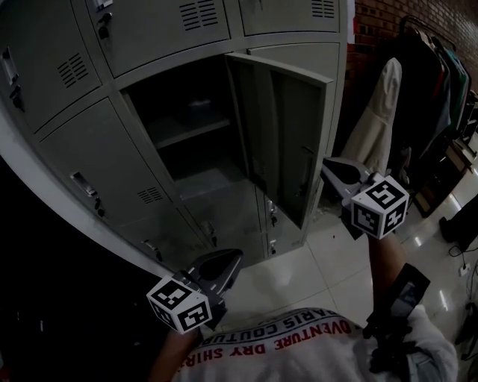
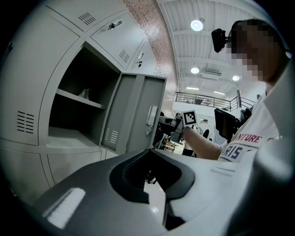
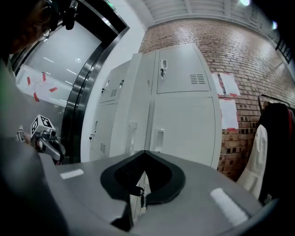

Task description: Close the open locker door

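Note:
A bank of grey lockers [image 1: 149,89] fills the head view. One compartment stands open, with a shelf inside [image 1: 190,130]. Its door [image 1: 287,142] swings out toward me, the handle near its free edge. My right gripper [image 1: 332,170] is shut and empty, its tip just right of the door's free edge, close to the handle. My left gripper [image 1: 228,261] is low by the bottom lockers, shut and empty, apart from the door. The left gripper view shows the open door [image 2: 138,110] beyond the shut left gripper [image 2: 150,150]. In the right gripper view the right gripper [image 3: 144,152] points at the locker fronts [image 3: 184,106].
A brick wall [image 1: 373,22] stands right of the lockers. A white garment [image 1: 377,119] and dark clothes on a rack [image 1: 437,82] hang at the right. Glossy floor tiles [image 1: 299,276] lie below the door. Closed lockers surround the open compartment.

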`<action>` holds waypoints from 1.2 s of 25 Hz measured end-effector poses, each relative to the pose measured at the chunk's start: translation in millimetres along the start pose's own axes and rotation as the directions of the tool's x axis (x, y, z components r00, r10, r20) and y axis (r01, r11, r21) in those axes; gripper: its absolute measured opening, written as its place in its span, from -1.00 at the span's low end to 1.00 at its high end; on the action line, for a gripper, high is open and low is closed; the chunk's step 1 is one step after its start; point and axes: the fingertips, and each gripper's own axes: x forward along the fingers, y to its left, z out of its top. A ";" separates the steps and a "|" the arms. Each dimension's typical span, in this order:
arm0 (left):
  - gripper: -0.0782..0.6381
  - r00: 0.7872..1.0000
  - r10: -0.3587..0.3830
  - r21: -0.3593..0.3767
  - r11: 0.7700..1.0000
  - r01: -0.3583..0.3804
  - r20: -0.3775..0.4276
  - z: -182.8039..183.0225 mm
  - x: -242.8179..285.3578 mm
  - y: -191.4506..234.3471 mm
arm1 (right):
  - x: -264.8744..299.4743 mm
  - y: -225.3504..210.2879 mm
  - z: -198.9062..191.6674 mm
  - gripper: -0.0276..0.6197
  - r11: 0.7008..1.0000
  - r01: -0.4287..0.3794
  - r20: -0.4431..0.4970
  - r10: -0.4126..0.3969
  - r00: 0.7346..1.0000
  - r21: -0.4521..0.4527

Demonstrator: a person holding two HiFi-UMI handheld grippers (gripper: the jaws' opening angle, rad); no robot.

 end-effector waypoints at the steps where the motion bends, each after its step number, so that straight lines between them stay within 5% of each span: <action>1: -0.77 1.000 0.001 -0.008 1.000 -0.001 0.008 1.8 1.3 3.6 | 2.7 1.1 0.4 -0.93 1.000 -0.011 -0.001 0.011 1.000 -0.002; 10: -0.77 1.000 0.021 0.006 1.000 -0.021 0.023 11.8 -1.4 17.6 | 15.9 50.4 3.3 -0.93 0.985 -0.171 0.001 0.172 0.985 -0.026; 17: -0.77 0.998 0.053 0.020 0.998 -0.054 0.030 16.9 -8.7 26.5 | 49.9 123.7 12.1 -0.93 0.932 -0.360 0.028 0.361 0.932 -0.041; 25: -0.77 0.995 0.098 0.023 0.995 -0.099 0.035 21.0 -19.2 41.0 | 110.7 170.7 6.2 -0.93 0.886 -0.448 -0.026 0.448 0.893 -0.119; 30: -0.77 0.989 0.138 0.016 0.990 -0.139 0.044 25.1 -22.1 56.6 | 149.1 180.9 5.7 -0.93 0.885 -0.455 -0.022 0.456 0.890 -0.099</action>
